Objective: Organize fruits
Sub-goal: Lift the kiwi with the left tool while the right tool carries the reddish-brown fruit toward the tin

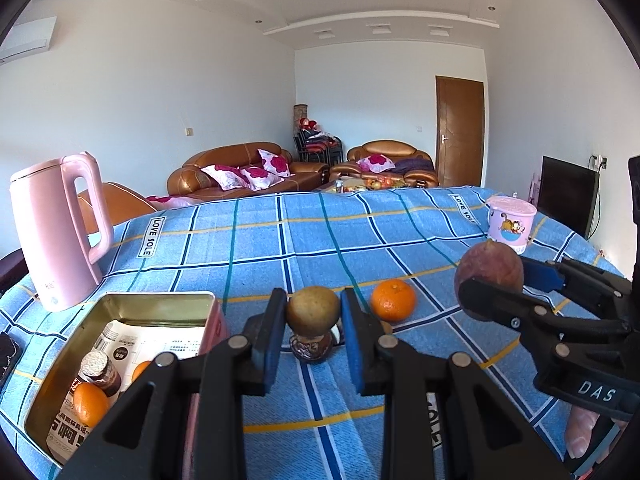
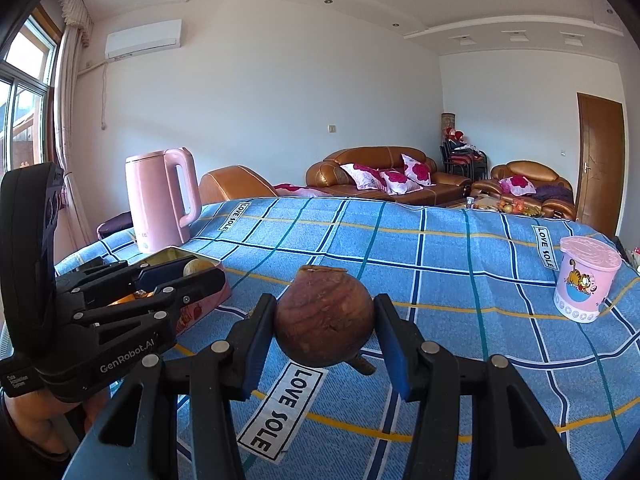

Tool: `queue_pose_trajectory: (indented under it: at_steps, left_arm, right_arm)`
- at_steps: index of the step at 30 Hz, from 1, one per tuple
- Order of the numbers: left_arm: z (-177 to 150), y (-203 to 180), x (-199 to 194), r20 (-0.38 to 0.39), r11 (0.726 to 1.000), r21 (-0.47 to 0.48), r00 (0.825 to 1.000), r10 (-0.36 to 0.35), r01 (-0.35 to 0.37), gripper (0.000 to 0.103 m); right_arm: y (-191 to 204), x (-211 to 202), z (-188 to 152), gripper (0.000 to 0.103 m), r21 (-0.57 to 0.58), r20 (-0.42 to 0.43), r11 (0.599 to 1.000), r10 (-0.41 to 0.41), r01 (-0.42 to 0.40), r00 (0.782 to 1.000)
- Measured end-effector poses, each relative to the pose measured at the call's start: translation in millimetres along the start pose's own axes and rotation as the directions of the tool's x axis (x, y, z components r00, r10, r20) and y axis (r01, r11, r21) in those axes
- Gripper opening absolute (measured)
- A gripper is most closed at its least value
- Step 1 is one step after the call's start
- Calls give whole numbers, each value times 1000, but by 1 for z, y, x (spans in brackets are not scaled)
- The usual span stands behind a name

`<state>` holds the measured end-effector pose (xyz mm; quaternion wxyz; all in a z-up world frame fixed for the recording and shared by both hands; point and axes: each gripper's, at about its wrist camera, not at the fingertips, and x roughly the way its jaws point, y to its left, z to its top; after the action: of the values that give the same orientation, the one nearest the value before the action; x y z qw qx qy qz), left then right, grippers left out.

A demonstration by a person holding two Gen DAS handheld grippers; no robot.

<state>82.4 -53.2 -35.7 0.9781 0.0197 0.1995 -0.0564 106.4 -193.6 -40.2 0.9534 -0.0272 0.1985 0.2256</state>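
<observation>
My left gripper (image 1: pixel 313 320) is shut on a small round yellow-brown fruit (image 1: pixel 313 311), held just above the blue checked cloth (image 1: pixel 280 248). A dark brown fruit (image 1: pixel 311 347) lies right under it, and a tangerine (image 1: pixel 393 300) sits to its right. An open tin box (image 1: pixel 156 298) at the lower left holds two tangerines (image 1: pixel 90 404), a small bottle (image 1: pixel 100 372) and paper. My right gripper (image 2: pixel 324 320) is shut on a larger reddish-brown fruit (image 2: pixel 324 316), lifted off the cloth. The right wrist view shows the left gripper (image 2: pixel 196 270) beside the tin box (image 2: pixel 208 300).
A pink kettle (image 1: pixel 60 232) stands at the back left behind the tin. A pink lidded cup (image 2: pixel 586 280) stands at the right near the table's edge. A dark flat object (image 1: pixel 8 356) lies at the far left edge. Sofas and a door are beyond the table.
</observation>
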Motion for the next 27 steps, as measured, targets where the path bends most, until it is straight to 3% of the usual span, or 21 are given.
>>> queue_pose_trajectory:
  at_steps: [27]
  left_arm:
    - [0,4,-17,89,999,-27,995,40,-38,29]
  right_arm:
    - [6,-15,-1,52,-33,73,999,-4,7,997]
